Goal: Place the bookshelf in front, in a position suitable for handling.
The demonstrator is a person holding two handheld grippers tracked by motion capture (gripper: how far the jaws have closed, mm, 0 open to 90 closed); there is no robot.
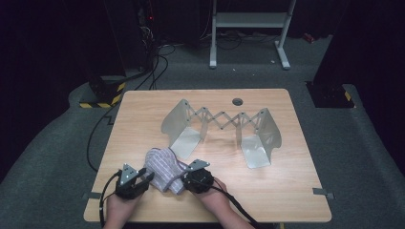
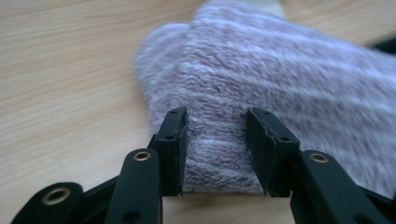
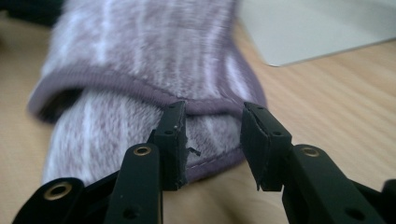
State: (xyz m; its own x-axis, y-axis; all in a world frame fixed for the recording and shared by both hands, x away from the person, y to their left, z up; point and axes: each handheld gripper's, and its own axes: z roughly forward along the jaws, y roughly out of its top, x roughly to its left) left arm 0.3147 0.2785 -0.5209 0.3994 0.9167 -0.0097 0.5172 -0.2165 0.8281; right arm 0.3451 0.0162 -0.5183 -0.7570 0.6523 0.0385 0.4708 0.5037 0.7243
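High view puts the striped purple sock point(image 1: 165, 169) near the person's edge of the wooden surface point(image 1: 286, 191), lying between the two tools, with its long axis running roughly across from the left tool point(image 1: 145, 177) toward the right tool point(image 1: 187, 175). Each tool sits at one end of the sock, so neither hand is clearly nearer; both are already on it. From the left gripper view, the fuzzy closed end of the sock point(image 2: 261, 93) lies straight ahead, and the left tool point(image 2: 215, 149) has fabric between its jaws, which seem to press the knit from both sides, though how firmly I cannot tell. From the right gripper view, the hemmed open cuff of the sock point(image 3: 140, 70) faces the right tool point(image 3: 212, 149), whose jaws straddle the cuff edge; the left jaw touches the hem, while the other appears to stand slightly clear, so the grip looks unfinished. Behind the sock, just beside it, stands an expandable metal rack point(image 1: 222, 131) with two curved plates joined by a scissor lattice. Beyond the surface lie grey carpet, trailing cables and a white frame point(image 1: 248, 28) against a dark room.
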